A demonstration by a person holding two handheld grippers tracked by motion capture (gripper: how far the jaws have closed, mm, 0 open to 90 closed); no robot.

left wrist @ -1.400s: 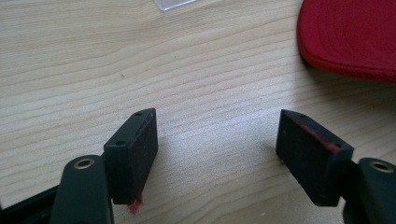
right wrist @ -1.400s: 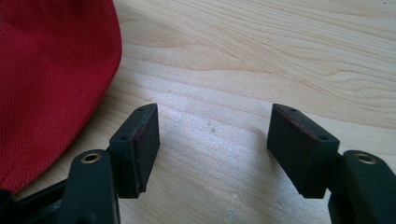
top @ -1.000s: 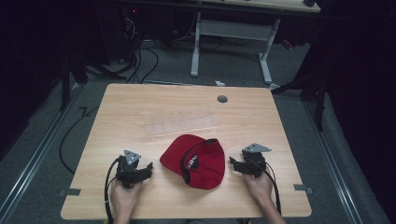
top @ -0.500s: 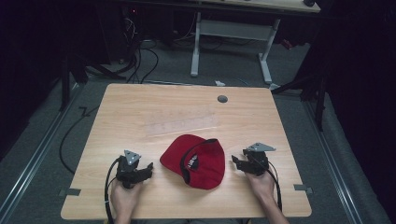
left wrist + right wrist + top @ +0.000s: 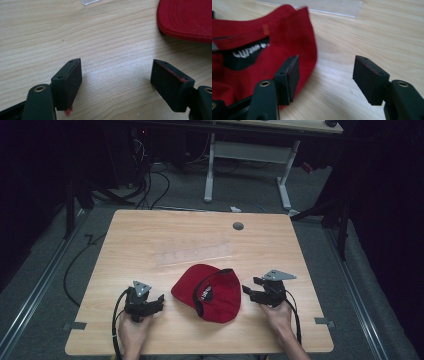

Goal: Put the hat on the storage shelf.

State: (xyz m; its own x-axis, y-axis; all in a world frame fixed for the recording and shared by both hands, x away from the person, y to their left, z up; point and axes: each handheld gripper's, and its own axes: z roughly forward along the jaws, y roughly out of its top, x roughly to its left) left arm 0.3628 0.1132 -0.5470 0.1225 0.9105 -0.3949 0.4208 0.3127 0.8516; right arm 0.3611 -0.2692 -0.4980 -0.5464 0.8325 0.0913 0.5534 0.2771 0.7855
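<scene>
A red cap (image 5: 210, 292) lies upside down on the wooden table (image 5: 150, 235), its black inner label showing. My left gripper (image 5: 160, 302) rests to the cap's left, held by a hand. It is open over bare wood (image 5: 116, 72), with the cap (image 5: 187, 20) off to its upper right. My right gripper (image 5: 247, 291) sits at the cap's right side. Its jaws have just been opening and stand open (image 5: 327, 72). The cap's rim (image 5: 307, 37) lies by its left jaw, and the pads press on nothing.
A clear plastic sheet (image 5: 195, 252) lies flat beyond the cap, mid-table. A grey grommet (image 5: 238, 226) marks the far side. Beyond the table stand a white desk frame (image 5: 250, 170) and floor cables (image 5: 150, 185). Tape pieces (image 5: 325, 322) mark the near corners.
My right gripper has lifted slightly beside the cap. The left gripper and the cap have stayed where they were.
</scene>
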